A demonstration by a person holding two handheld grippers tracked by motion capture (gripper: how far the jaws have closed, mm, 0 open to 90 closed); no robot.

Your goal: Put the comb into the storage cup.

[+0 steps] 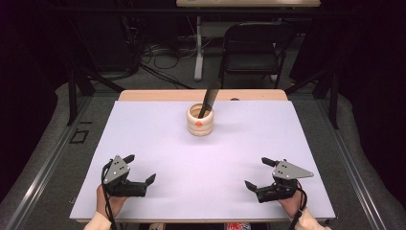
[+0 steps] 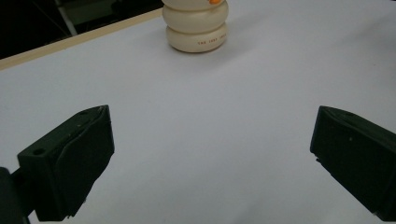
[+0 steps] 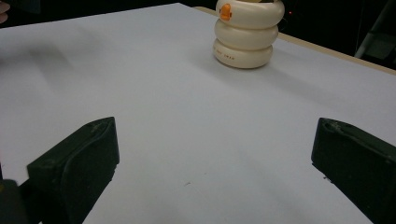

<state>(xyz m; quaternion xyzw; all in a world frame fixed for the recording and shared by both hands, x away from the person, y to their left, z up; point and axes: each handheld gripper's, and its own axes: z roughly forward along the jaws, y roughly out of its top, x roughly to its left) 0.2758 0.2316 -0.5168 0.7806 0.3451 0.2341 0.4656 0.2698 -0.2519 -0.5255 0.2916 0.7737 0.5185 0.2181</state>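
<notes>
A cream ribbed holder (image 1: 200, 120) with an orange spot stands upright at the far middle of the white table (image 1: 158, 139). A dark flat tool (image 1: 209, 98) leans out of its top. The holder (image 2: 196, 27) lies far ahead in the left gripper view, and the holder (image 3: 248, 33) also appears far off in the right gripper view. My left gripper (image 1: 140, 168) rests near the front left edge, jaws wide apart and empty. My right gripper (image 1: 258, 173) sits near the front right edge, likewise open with nothing between its jaws.
A black folding chair (image 1: 253, 47) and a white table leg (image 1: 198, 48) stand behind the table, with cables on the floor. A wooden strip (image 1: 158, 95) borders the table's far edge. Dark rails flank both sides.
</notes>
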